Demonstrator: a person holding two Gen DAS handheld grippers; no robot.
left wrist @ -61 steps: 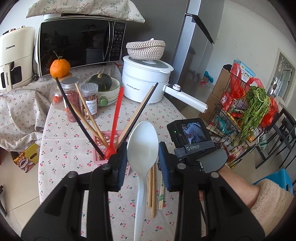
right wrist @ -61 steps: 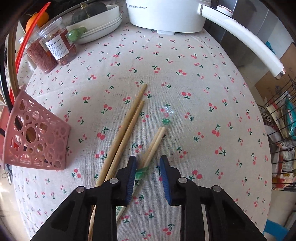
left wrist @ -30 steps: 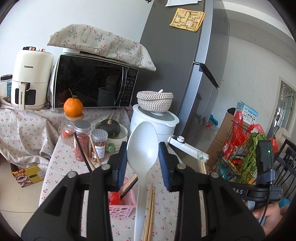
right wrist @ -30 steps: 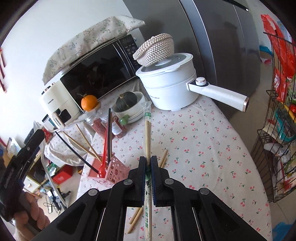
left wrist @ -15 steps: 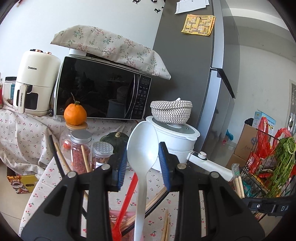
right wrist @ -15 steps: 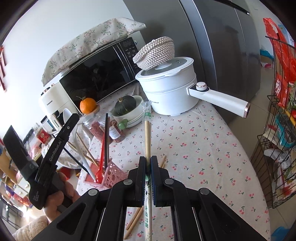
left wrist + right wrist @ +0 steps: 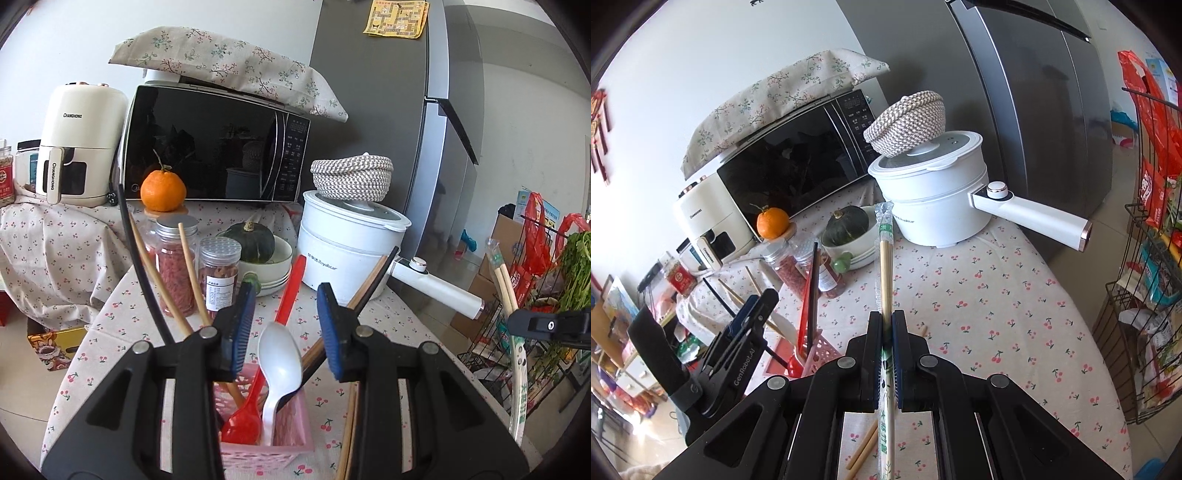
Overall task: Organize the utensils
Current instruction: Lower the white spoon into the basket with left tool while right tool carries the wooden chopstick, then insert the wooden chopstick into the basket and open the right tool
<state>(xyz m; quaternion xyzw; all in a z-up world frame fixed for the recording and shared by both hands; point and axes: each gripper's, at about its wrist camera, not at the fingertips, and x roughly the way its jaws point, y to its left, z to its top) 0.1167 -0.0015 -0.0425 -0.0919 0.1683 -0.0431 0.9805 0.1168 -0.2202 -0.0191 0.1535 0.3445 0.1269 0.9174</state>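
Observation:
A pink perforated utensil basket (image 7: 295, 435) sits on the cherry-print table and holds a white spoon (image 7: 279, 363), a red spoon (image 7: 243, 424) and several chopsticks, wooden and black. My left gripper (image 7: 286, 326) is open just above the basket, the white spoon free below its jaws. My right gripper (image 7: 886, 341) is shut on a plastic-wrapped pair of wooden chopsticks (image 7: 885, 266), held upright off to the right of the basket (image 7: 822, 349). These wrapped chopsticks also show in the left wrist view (image 7: 504, 284). Loose wooden chopsticks (image 7: 864, 452) lie on the table below.
Behind the basket stand two spice jars (image 7: 173, 266), a bowl with a green squash (image 7: 255, 240), a white electric pot (image 7: 347, 247) with a long handle, an orange (image 7: 162, 190), a microwave (image 7: 214, 155) and an air fryer (image 7: 79, 144). A wire rack with vegetables (image 7: 554, 288) stands right.
My left gripper has opened and let the white spoon drop into the pink basket. My right gripper still holds the wrapped chopsticks, which it lifted off the table two seconds ago.

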